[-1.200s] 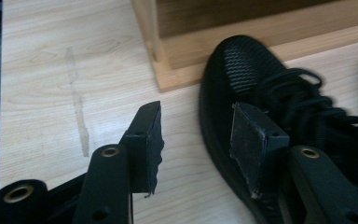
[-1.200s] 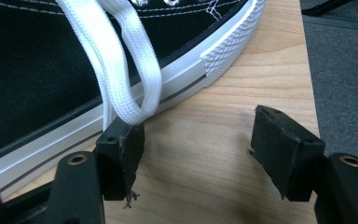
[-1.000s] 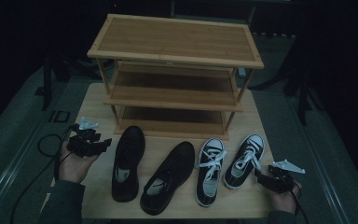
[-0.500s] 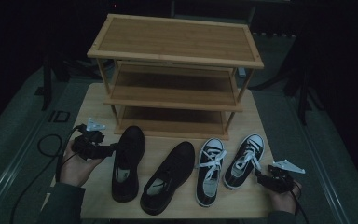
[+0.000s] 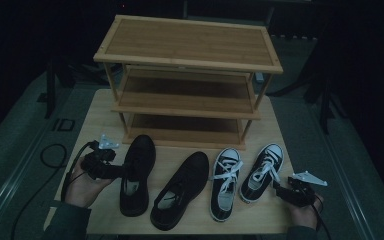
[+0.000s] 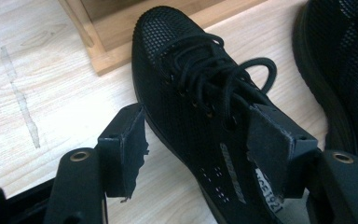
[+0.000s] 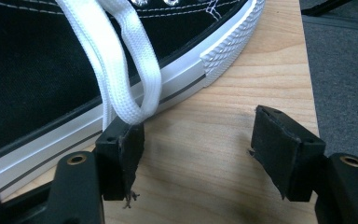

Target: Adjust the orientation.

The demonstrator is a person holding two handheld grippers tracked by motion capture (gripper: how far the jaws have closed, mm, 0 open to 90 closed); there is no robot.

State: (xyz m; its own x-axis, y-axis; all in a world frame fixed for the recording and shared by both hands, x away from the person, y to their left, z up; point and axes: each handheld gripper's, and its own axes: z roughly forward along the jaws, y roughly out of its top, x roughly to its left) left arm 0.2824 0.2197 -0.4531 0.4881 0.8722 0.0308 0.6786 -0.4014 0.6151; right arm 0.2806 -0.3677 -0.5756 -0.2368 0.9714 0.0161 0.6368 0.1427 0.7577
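Four shoes stand in a row on the wooden table (image 5: 94, 120) before a bamboo shoe rack (image 5: 190, 50). My left gripper (image 5: 111, 169) reaches in from the left at the leftmost black mesh shoe (image 5: 136, 175). In the left gripper view the gripper (image 6: 198, 116) is open and its jaws have just been opening. The laced middle of that shoe (image 6: 186, 79) lies between them, with bare wood showing beside the left pad. My right gripper (image 5: 281, 191) rests by the rightmost black-and-white sneaker (image 5: 262, 172). It (image 7: 198, 126) stands open over bare table, the sneaker's (image 7: 51, 70) white lace loop (image 7: 121, 70) draped at its left jaw.
A second black shoe (image 5: 180, 190) and a second sneaker (image 5: 225, 182) lie in the middle of the row. The rack's three shelves are bare, and its foot (image 6: 107, 51) is just beyond the left shoe's toe. The table's right edge (image 7: 307, 70) is close to my right gripper.
My left gripper has moved right from beside the table's left edge to the side of the leftmost black shoe. The right hand and all shoes have stayed put.
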